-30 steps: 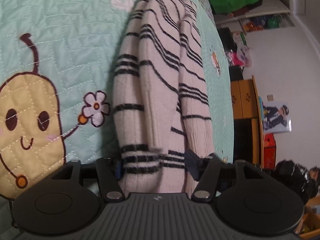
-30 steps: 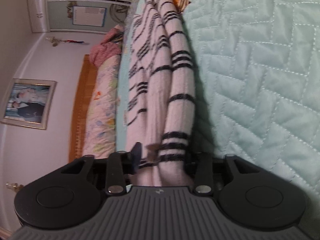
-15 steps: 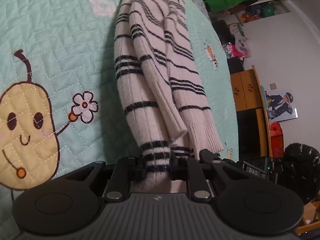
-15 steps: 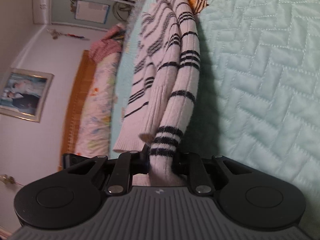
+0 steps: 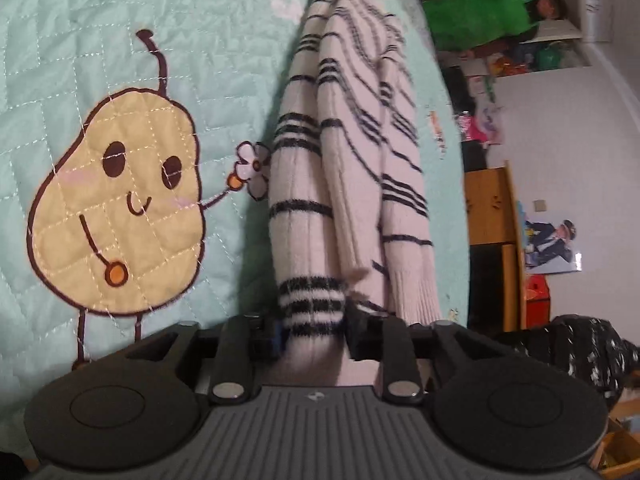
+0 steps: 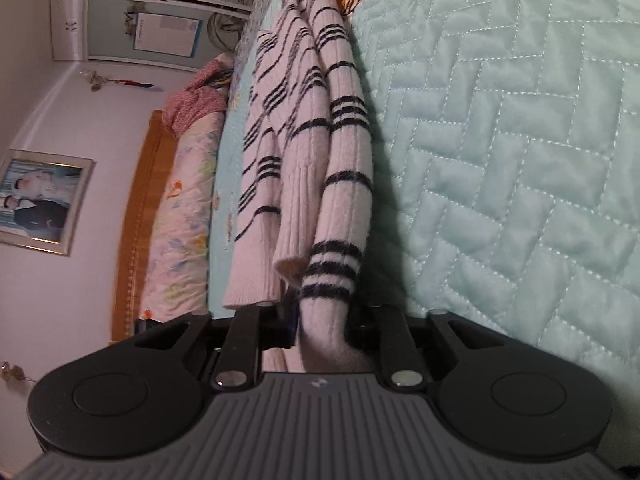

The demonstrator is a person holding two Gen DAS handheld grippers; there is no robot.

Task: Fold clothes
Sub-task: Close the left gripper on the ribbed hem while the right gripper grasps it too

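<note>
Mint-green quilted bedspread (image 5: 100, 20): white knitted sweater with black stripes (image 5: 344, 152), bunched lengthwise, far end lying on it. Your left gripper (image 5: 314, 334) and right gripper (image 6: 322, 326), jaws just reopened partway, each pinch its near fold.

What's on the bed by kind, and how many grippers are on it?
Striped sweater: 1
Quilted bedspread: 1
Floral bolster pillow: 1
Grippers: 2, left gripper and right gripper, each with sweater fabric between its pads
Total: 5
</note>
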